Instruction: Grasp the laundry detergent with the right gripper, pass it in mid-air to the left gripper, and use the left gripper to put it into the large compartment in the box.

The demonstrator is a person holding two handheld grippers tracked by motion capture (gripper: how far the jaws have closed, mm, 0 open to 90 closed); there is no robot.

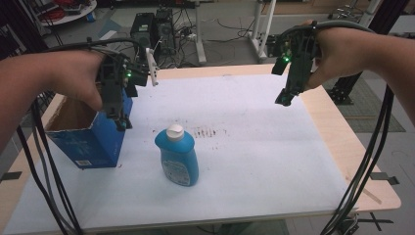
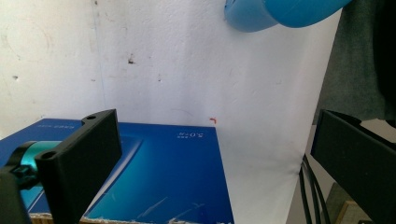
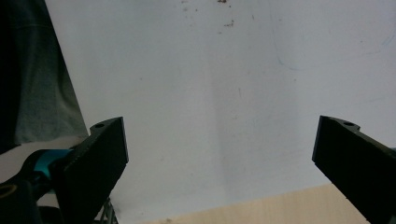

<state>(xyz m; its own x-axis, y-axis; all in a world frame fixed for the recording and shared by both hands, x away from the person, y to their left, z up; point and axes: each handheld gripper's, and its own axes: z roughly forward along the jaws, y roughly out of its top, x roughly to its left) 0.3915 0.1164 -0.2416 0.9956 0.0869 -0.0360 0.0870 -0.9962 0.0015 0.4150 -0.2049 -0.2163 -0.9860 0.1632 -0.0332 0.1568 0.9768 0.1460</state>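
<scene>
my left fingers (image 2: 84,163) spread wide, empty, matte black blocks over blue glossy cardboard box (image 1: 93,139), open top up, at surface's left edge | my right fingers (image 3: 100,158) spread too, empty, above white mat (image 1: 254,147) | blue plastic bottle (image 1: 178,155) upright, white cap up, mid-mat, just right of box

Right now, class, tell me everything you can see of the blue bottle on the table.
The blue bottle stands upright near the middle of the white sheet that covers the table. It looks like smooth plastic, squat with rounded shoulders, topped by a white cap that is on. A pale printed label covers its front; the print is too small to read. Nothing grips it. The open blue box stands apart to its left, and both grippers hang above the table, away from it.
</scene>
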